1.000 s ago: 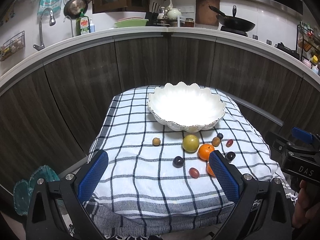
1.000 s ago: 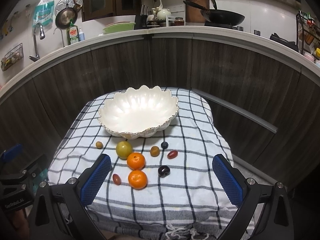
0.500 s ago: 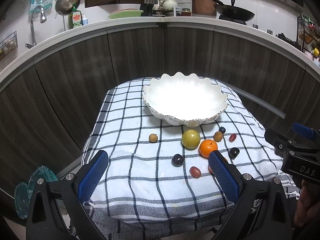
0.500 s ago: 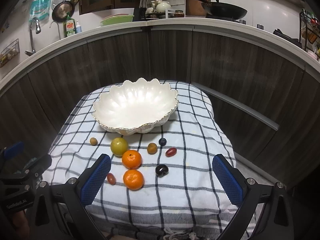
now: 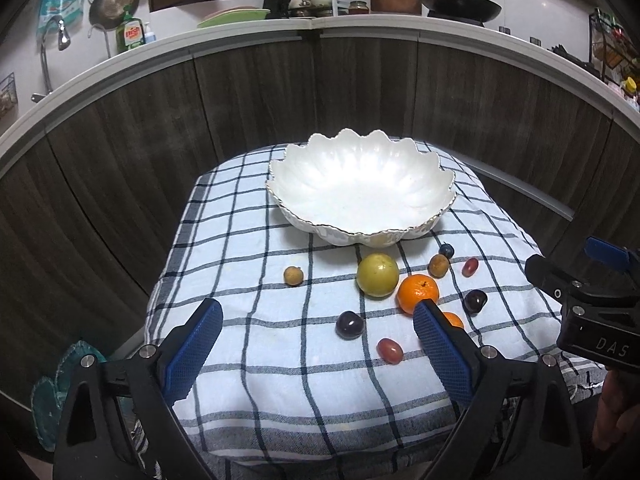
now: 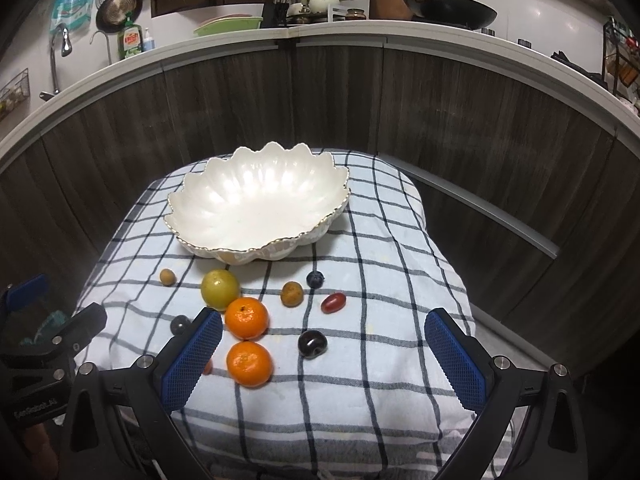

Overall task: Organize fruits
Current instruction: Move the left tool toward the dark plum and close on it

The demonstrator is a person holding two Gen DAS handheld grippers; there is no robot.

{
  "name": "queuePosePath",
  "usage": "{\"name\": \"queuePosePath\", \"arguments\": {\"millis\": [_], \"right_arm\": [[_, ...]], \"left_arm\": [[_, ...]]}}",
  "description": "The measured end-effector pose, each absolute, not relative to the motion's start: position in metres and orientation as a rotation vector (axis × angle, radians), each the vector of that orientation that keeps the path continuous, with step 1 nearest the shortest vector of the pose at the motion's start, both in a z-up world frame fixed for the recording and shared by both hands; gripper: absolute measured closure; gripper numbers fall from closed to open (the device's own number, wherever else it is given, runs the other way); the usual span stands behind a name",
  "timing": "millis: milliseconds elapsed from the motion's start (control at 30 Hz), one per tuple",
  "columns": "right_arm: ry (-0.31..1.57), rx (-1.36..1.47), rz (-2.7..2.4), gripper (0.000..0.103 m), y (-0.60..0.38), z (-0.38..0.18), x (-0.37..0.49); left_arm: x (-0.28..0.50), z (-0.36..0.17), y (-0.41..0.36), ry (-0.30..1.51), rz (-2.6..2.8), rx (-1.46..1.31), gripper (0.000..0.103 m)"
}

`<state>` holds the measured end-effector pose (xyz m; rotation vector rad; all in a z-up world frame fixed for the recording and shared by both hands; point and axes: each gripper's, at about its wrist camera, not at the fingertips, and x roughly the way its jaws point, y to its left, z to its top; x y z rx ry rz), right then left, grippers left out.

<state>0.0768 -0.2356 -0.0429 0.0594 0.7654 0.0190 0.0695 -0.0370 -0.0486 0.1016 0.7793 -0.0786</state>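
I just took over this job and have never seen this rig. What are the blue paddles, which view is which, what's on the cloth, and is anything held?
No robot arm here: a person holds two-finger tongs in each hand, with a camera looking along the blue fingers. One picture is from the left tongs, the other from the right tongs. Both are open and hold nothing. On the checked cloth sits an empty white scalloped bowl. In front lie loose fruits: two oranges, a yellow-green fruit, dark plums, and small grape-like ones.
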Motion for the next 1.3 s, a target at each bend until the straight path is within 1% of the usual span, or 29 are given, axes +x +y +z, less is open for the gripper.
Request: {"name": "queuePosePath", "arguments": {"millis": [300, 467, 667, 733, 900, 1100, 1200, 1300], "right_arm": [[0.778, 0.053, 0.012, 0.001, -0.237, -0.058, 0.088], [0.784, 0.052, 0.012, 0.001, -0.238, -0.065, 0.094], [0.811, 0.068, 0.024, 0.008, -0.24, -0.077, 0.105], [0.827, 0.07, 0.031, 0.011, -0.239, -0.081, 0.109], [0.871, 0.07, 0.038, 0.02, -0.238, -0.094, 0.117], [0.916, 0.071, 0.041, 0.025, -0.236, -0.108, 0.124], [0.943, 0.076, 0.041, 0.025, -0.236, -0.116, 0.128], [0.967, 0.079, 0.043, 0.029, -0.236, -0.122, 0.132]], "left_arm": [[0.083, -0.065, -0.047, 0.793, -0.105, 0.129, 0.009], [0.092, -0.076, -0.052, 0.801, -0.117, 0.148, 0.015], [0.103, -0.09, -0.058, 0.825, -0.129, 0.154, 0.023], [0.107, -0.096, -0.06, 0.838, -0.134, 0.157, 0.027], [0.113, -0.109, -0.06, 0.867, -0.135, 0.153, 0.03], [0.119, -0.125, -0.059, 0.907, -0.136, 0.144, 0.034], [0.122, -0.132, -0.059, 0.927, -0.141, 0.142, 0.038], [0.127, -0.139, -0.06, 0.953, -0.152, 0.134, 0.045]]}}
